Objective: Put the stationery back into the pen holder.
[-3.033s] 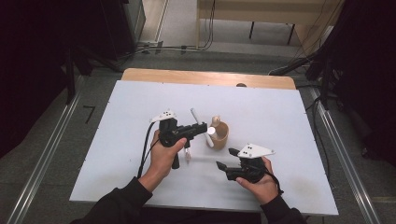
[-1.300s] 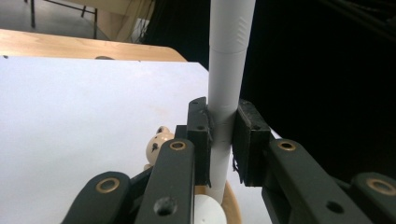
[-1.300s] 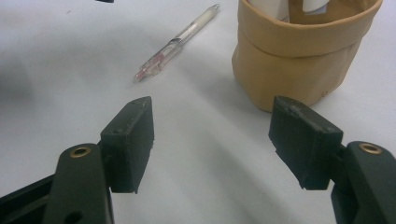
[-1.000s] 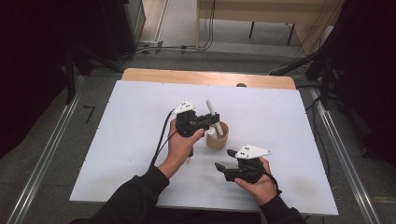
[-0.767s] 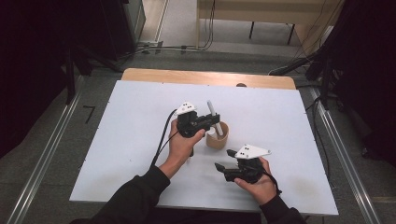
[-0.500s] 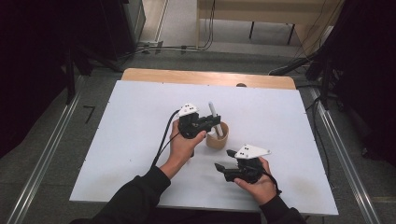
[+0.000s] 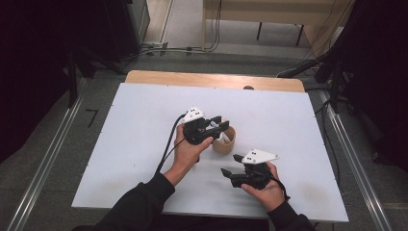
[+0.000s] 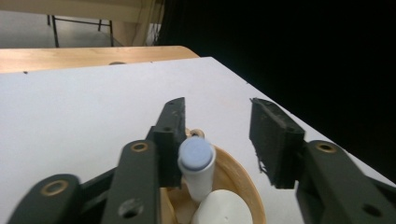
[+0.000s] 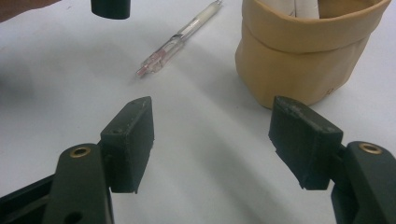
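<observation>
A tan soft-walled cup (image 7: 225, 143) stands in the middle of the white table (image 7: 144, 120). My left gripper (image 7: 219, 126) hovers over its mouth. In the left gripper view its jaws (image 8: 219, 135) have just been opening and stand apart. A white marker with a blue end (image 8: 196, 161) stands loose in the cup (image 8: 243, 182), close by one jaw, beside another white piece (image 8: 217, 210). My right gripper (image 7: 230, 164) rests near the front edge, open, nothing between its jaws (image 9: 212, 135). The cup (image 9: 299, 51) lies ahead of it to the right.
A clear pen with red inside (image 9: 180, 39) lies flat on the table left of the cup. A black rounded end (image 9: 110, 8) hangs above the table at the top of the right gripper view. A wooden strip (image 7: 211, 79) borders the table's far edge.
The left gripper's jaws have spread apart, and the white marker that stuck up from them has sunk into the cup. Both hands have kept their places.
</observation>
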Demonstrator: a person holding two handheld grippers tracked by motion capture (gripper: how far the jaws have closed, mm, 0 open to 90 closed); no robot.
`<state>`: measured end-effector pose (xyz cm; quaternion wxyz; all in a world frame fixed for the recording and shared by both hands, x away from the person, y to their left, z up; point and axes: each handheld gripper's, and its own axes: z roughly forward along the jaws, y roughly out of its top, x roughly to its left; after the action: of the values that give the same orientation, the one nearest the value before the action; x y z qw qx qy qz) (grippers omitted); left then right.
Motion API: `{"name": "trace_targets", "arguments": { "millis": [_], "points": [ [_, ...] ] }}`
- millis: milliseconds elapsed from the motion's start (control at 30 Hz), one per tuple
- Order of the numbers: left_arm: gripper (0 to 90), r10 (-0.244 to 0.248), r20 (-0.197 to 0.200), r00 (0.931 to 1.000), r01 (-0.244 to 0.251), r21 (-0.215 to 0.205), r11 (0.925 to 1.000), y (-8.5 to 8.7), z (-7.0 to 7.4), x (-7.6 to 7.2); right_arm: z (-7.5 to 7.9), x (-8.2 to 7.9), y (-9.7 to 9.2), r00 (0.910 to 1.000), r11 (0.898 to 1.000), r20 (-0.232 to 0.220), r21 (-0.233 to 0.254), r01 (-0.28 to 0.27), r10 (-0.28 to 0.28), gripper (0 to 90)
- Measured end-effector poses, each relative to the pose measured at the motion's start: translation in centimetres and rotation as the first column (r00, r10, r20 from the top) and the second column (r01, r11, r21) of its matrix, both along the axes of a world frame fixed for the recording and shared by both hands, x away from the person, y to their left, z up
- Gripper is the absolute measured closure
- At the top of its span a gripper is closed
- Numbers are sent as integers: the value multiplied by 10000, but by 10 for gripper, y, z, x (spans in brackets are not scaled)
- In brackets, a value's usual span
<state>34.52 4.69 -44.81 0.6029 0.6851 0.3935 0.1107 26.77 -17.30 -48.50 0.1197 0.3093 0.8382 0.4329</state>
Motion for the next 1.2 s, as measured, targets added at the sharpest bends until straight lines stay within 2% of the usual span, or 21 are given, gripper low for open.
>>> {"name": "trace_targets", "arguments": {
  "millis": [100,267,467,800,900,1133,1200],
  "points": [
    [504,126,41,9999,-126,39,9999,2,1,-2,0,0,0,10000,10000,-4,-8,5,-5,295],
    [461,215,54,9998,-214,-121,9997,8,3,-5,0,0,0,10000,10000,-12,-15,17,-17,295],
    [392,393,90,9992,-392,-109,9992,15,4,-11,0,0,1,10000,10000,-5,-22,24,-24,295],
    [333,712,78,9974,-709,-313,9970,32,9,-20,0,0,1,10000,10000,-21,-17,49,-49,295],
    [321,942,-8,9956,-942,-374,9949,40,6,-24,0,0,0,10000,10000,1,-25,48,-48,295],
    [300,1355,-192,9906,-1359,-217,9905,57,2,-28,0,0,1,10000,10000,17,-38,45,-45,295],
    [300,1608,-222,9867,-1612,-186,9867,62,0,-29,0,0,0,10000,10000,17,-31,54,-54,295]
  ]
}}
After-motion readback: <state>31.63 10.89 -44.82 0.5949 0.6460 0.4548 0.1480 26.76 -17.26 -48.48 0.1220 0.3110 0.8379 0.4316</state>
